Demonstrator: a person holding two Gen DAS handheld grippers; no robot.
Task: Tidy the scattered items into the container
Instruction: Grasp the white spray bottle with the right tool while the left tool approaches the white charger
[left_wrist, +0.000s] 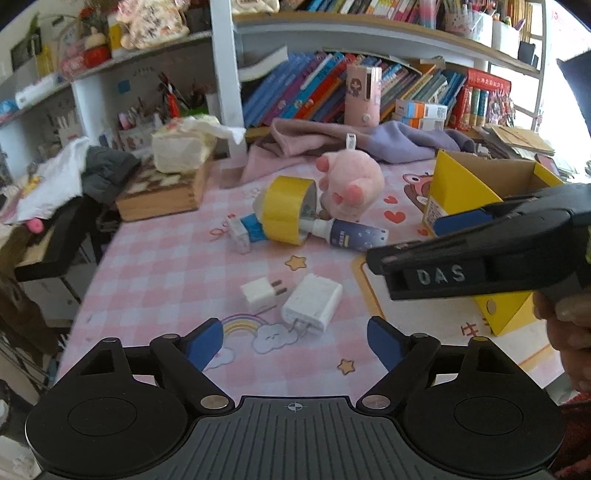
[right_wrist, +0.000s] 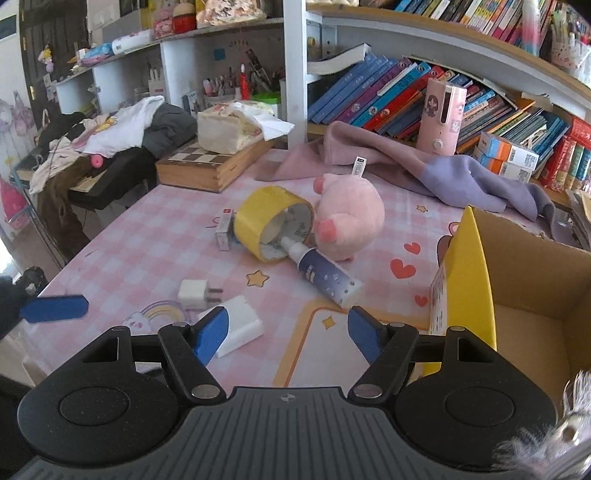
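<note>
In the left wrist view, the left hand-held gripper (left_wrist: 293, 341) stands open and empty, tilted down over the tabletop (left_wrist: 166, 266); the large white charger (left_wrist: 312, 308) lies just ahead between its fingers, its prongs toward the camera.

In the right wrist view, the right hand-held gripper (right_wrist: 284, 330) is open and empty too. The same charger (right_wrist: 240, 325) is partly hidden behind its left finger, so the left hand seems nearer. The yellow cardboard box (right_wrist: 476, 266) stands at the right.

A child's study room: crammed bookshelves (right_wrist: 406, 85), pink cartoon desk mat (right_wrist: 147, 236).

Tape roll (right_wrist: 273, 223) left of plush pig (right_wrist: 349, 218); box (right_wrist: 517, 280) right.
</note>
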